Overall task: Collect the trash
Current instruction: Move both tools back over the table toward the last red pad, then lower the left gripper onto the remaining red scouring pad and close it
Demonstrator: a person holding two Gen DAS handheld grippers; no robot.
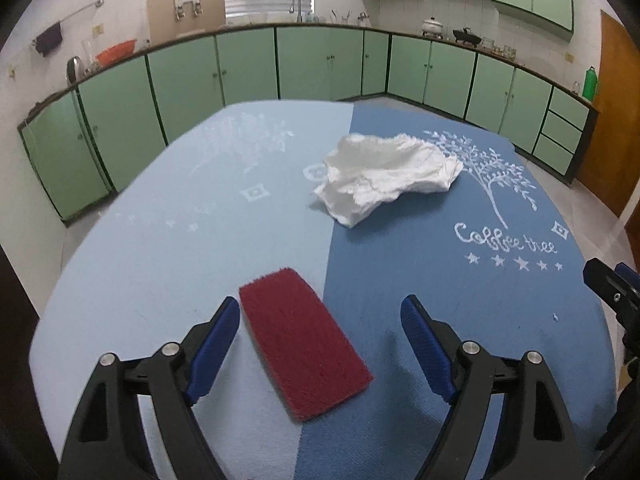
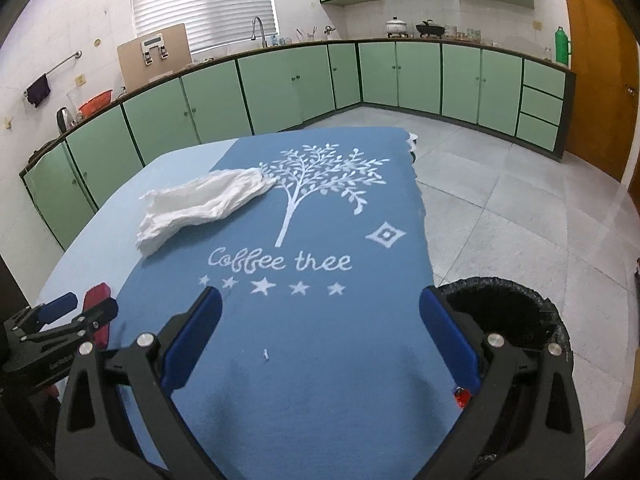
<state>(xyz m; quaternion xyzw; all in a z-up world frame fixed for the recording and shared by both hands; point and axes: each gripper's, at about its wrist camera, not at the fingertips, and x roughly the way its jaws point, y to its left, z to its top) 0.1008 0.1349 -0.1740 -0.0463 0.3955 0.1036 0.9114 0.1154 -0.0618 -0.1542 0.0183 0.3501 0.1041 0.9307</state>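
Observation:
A crumpled white tissue lies mid-table on the two-tone blue cloth. Nearer, a dark red scouring pad lies flat on the cloth. My left gripper hangs open just above it, one finger on each side and neither pad touching. The right wrist view shows that pad half hidden behind the left gripper. My right gripper is open over the "Coffee tree" print, with only cloth and a tiny white scrap between its fingers. Its tip shows at the left view's right edge.
A bin lined with a black bag stands on the floor at the table's right edge, beside my right gripper. Green cabinets and a worktop line the far walls. A wooden door is at the right, with grey tiled floor in between.

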